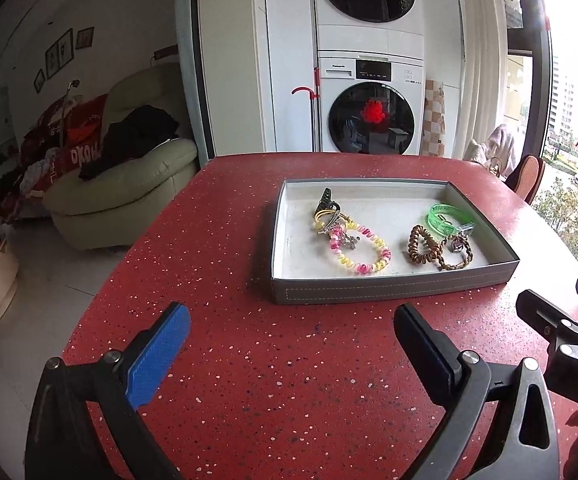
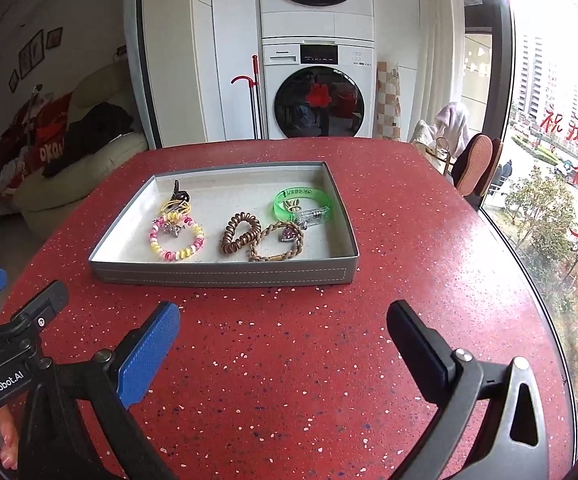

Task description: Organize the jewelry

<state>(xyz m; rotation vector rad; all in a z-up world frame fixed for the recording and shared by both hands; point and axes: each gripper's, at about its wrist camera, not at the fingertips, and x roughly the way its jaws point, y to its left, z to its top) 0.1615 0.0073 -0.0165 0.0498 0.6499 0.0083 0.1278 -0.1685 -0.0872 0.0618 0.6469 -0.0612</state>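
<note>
A grey tray (image 1: pixel 393 286) (image 2: pixel 225 274) sits on the red speckled table and holds the jewelry. Inside lie a pink-and-yellow beaded bracelet (image 1: pixel 363 251) (image 2: pixel 177 240), a yellow and dark hair clip (image 1: pixel 326 208) (image 2: pixel 175 200), a brown coil hair tie (image 1: pixel 419 244) (image 2: pixel 239 234), a braided brown bracelet (image 1: pixel 463 258) (image 2: pixel 281 246) with a small charm, and a green bangle (image 1: pixel 445 216) (image 2: pixel 301 200). My left gripper (image 1: pixel 291 332) hovers open over bare table in front of the tray. My right gripper (image 2: pixel 283 328) is open too, also short of the tray, holding nothing.
The red table (image 1: pixel 249 360) (image 2: pixel 429 240) ends at a window on the right. Stacked washing machines (image 1: pixel 369 112) stand behind it, a pale armchair (image 1: pixel 129 184) with clothes to the left. A chair back (image 2: pixel 477 164) is at the table's far right. A hand (image 2: pixel 5 440) grips the left tool.
</note>
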